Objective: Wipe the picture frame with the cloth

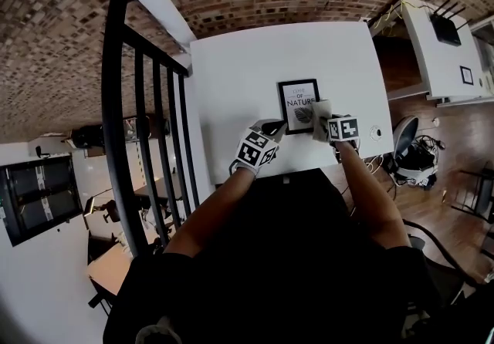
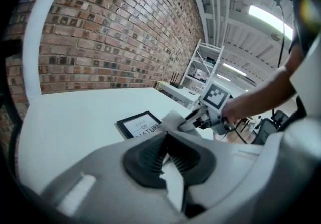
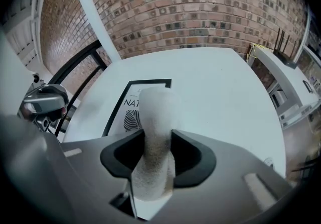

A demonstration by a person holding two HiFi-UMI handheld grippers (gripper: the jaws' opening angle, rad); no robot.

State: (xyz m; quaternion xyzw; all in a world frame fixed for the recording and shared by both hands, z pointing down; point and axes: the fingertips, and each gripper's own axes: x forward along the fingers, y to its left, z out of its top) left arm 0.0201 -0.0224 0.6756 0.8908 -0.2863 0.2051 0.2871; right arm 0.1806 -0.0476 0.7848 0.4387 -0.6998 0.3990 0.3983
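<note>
Picture frame is laid flat, face up, by the near edge of the table so that its glass can be reached from above; "OF NATURE" is read on the print above a leaf drawing. The cloth is clamped between the jaws of the right gripper, its free end held over the frame's right side, seemingly ready for wiping. The left gripper is held at the near left corner, jaws closed on nothing, probably to steady the frame

Left gripper closed, right gripper clamped (on cloth)
</note>
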